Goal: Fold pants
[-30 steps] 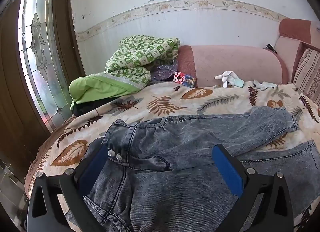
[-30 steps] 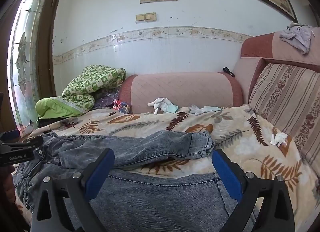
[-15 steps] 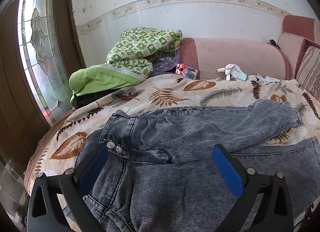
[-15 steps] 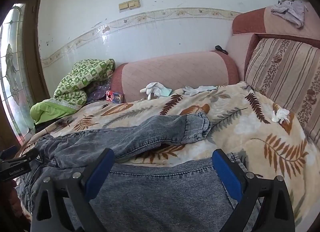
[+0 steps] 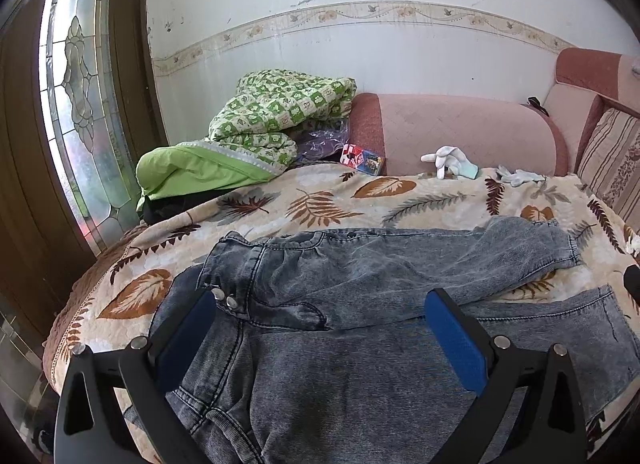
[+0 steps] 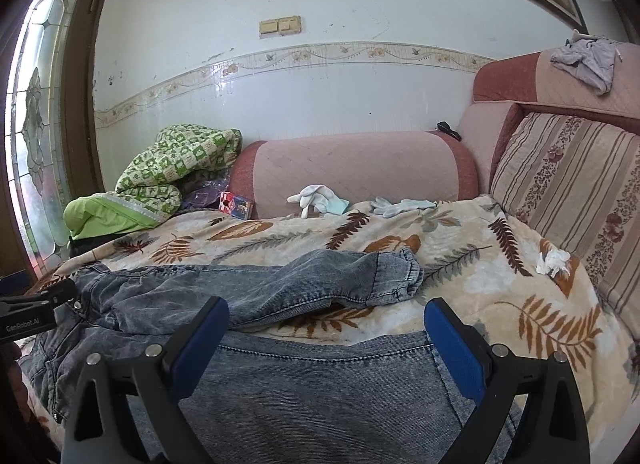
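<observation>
While hovering just above the denim, spread wide and gripping nothing: left gripper (image 5: 320,338) over the waist end, right gripper (image 6: 326,338) over the near leg. Judged early in the fold, legs not yet aligned; next calls for pinching the near leg's hem edge and laying it onto the far leg. Pants (image 5: 380,304) flat on leaf-print blanket (image 5: 320,200), long axis left to right, waistband (image 5: 240,264) leftward, cuff (image 6: 400,276) pointing right. Beyond, white gloves (image 6: 316,198) near the sofa arm (image 6: 352,172).
</observation>
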The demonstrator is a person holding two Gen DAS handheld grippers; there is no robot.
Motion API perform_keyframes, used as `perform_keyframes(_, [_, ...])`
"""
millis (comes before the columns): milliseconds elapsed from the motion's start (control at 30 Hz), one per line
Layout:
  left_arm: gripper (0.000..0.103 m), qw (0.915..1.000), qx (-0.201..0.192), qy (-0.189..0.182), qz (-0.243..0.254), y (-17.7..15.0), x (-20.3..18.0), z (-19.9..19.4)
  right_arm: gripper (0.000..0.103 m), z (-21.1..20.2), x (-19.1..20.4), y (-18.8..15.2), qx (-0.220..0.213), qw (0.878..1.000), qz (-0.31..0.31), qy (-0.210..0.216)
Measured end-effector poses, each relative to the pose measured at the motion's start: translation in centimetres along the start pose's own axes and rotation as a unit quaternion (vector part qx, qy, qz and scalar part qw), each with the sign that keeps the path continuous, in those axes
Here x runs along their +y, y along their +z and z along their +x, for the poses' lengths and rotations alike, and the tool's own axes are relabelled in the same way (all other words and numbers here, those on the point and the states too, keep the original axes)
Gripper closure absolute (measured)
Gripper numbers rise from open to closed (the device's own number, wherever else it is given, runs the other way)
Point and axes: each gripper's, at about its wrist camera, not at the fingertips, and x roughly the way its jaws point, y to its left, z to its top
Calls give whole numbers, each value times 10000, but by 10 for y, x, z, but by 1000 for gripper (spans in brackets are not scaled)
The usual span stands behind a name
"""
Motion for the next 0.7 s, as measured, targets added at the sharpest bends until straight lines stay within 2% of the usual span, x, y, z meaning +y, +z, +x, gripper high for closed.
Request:
perform_keyframes(167, [0,9997,-229,32,105,3,-7,-23,3,-25,13,9,-195,9998,-102,-33])
perform_keyframes(700, [0,9989,-462,-81,62,7,-6,-66,3,-83,48,29,-524,9977,-413,84])
